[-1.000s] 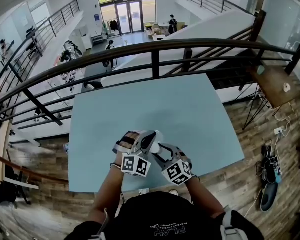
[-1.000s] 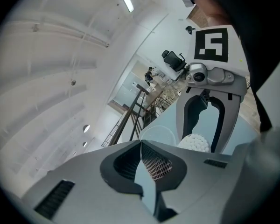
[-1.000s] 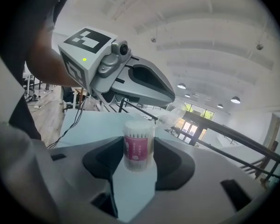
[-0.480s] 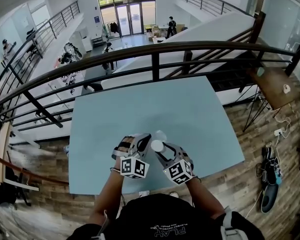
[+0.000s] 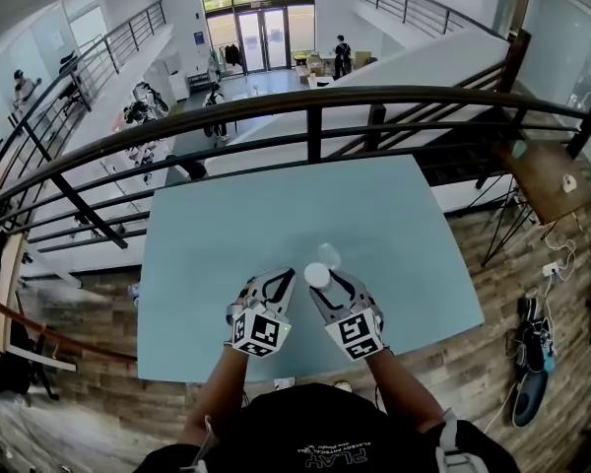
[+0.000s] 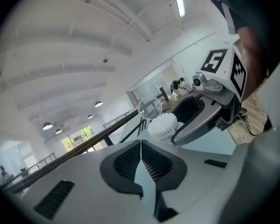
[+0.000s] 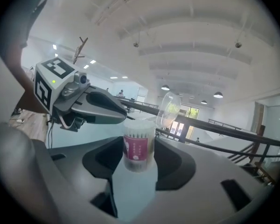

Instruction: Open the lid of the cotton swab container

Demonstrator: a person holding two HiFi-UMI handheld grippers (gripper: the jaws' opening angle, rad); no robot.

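My right gripper (image 7: pixel 139 161) is shut on the cotton swab container (image 7: pixel 139 146), a small clear tub with a pink label, packed with white swabs. It holds the tub upright above the light blue table (image 5: pixel 276 205). The clear round lid (image 7: pixel 169 110) stands flipped up at the tub's far side. In the head view the cotton swab container (image 5: pixel 318 275) sits at the right gripper's (image 5: pixel 324 286) tips, with the lid (image 5: pixel 329 255) beyond it. My left gripper (image 5: pixel 279 286) is just left of it, apart from it. The left gripper's (image 6: pixel 141 148) jaws are shut with nothing between them.
A dark metal railing (image 5: pixel 315 101) runs behind the table's far edge, with a drop to a lower floor past it. The table's near edge (image 5: pixel 177 374) is close to the person's body. Wooden floor and cables (image 5: pixel 532 333) lie to the right.
The left gripper has pulled back from the container's top toward the left and rolled. The lid now stands open. The right gripper has lifted the container a little.
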